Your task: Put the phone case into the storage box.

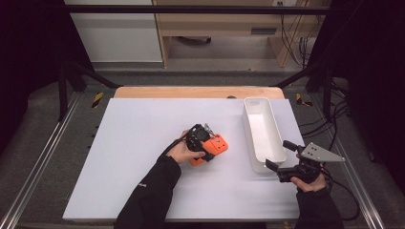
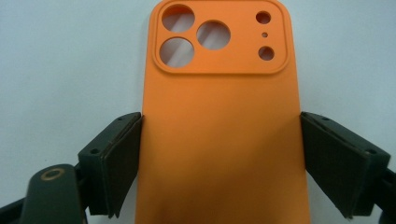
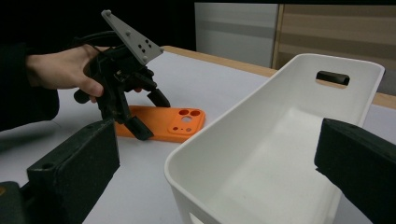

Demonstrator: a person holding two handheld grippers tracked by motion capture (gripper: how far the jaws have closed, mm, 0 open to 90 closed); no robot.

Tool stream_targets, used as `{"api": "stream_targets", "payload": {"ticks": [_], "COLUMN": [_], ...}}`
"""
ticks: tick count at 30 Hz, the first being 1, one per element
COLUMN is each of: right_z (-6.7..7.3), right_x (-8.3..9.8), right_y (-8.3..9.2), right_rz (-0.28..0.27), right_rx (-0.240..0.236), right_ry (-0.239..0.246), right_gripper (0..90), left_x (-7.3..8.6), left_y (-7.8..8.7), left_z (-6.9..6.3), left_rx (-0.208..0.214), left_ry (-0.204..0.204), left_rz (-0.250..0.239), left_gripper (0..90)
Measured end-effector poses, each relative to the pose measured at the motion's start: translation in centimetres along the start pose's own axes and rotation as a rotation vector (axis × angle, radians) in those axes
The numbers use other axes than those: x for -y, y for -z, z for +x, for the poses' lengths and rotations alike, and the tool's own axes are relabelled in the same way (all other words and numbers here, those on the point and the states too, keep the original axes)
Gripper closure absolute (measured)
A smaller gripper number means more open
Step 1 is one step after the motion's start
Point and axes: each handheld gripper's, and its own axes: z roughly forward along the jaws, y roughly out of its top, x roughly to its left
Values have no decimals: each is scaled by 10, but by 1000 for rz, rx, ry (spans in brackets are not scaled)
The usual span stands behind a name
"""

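A smooth orange phone case (image 2: 219,140) lies flat mid-surface, pinched by the left gripper (image 2: 219,161); the right gripper (image 1: 282,160), spread, faces a glossy white oblong bin (image 1: 261,133) by the right edge.

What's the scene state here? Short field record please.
held item: orange phone case, flat on the white table
left gripper: shut on the case's long edges
right gripper: open, empty, at the near end of the bin
white bin: empty, right of the case
case and bin: apart
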Motion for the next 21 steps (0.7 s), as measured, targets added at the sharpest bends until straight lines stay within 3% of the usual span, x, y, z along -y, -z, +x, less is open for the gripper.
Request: {"api": "stream_targets", "payload": {"ticks": [10, 21], "right_z": [0, 0], "right_x": [0, 0], "right_y": [0, 0], "right_rz": [-1, -2], "right_rx": [-1, -1], "right_ry": [0, -2], "right_gripper": [5, 5], "left_x": [1, 2], "left_y": [3, 22], "left_z": [1, 1], "left_rx": [10, 6], "left_ry": [-4, 6], "left_rz": [-6, -50], "left_gripper": [155, 156]}}
